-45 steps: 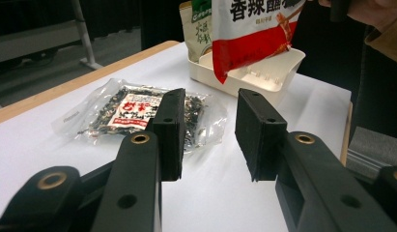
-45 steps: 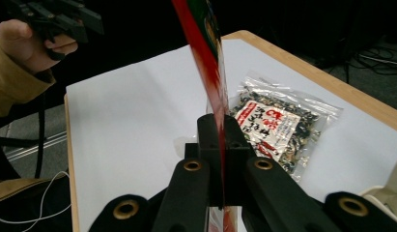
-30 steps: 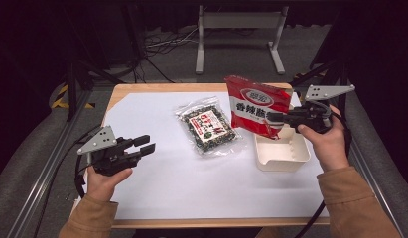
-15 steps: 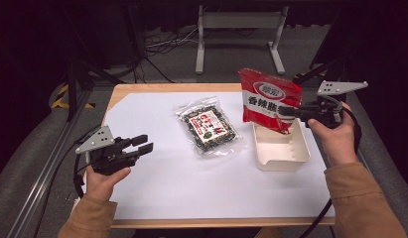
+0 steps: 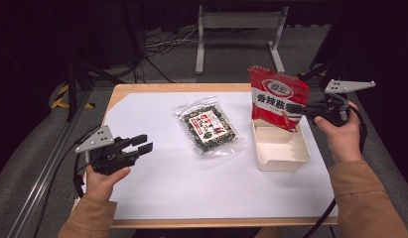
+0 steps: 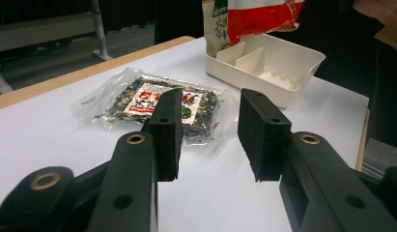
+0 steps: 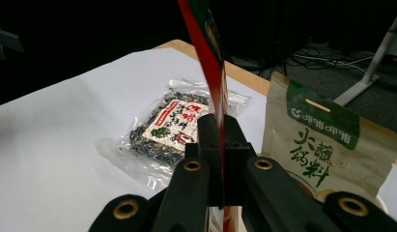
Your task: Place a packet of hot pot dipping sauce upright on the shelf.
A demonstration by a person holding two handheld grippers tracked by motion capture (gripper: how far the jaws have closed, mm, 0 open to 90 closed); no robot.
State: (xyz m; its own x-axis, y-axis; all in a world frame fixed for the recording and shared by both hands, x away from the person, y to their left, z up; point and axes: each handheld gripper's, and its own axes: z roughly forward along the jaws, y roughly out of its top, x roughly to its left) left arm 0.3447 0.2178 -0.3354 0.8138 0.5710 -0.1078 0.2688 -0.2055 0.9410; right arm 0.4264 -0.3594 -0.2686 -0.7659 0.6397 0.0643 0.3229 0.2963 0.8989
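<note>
Two grippers work over the white-covered wooden counter (image 5: 157, 198). The right gripper (image 5: 297, 108) has its jaws pinched on the lower edge of a red foil snack pouch (image 5: 277, 96), held upright above the white divided plastic tray (image 5: 281, 148) at the right, probably so it clears the rim; a green-topped beige pouch (image 7: 326, 140) stands behind. The left gripper (image 5: 142, 143) hovers low at the near left, jaws spread and empty, aimed at the clear packet of dark seaweed (image 5: 209, 125) lying mid-counter.
</note>
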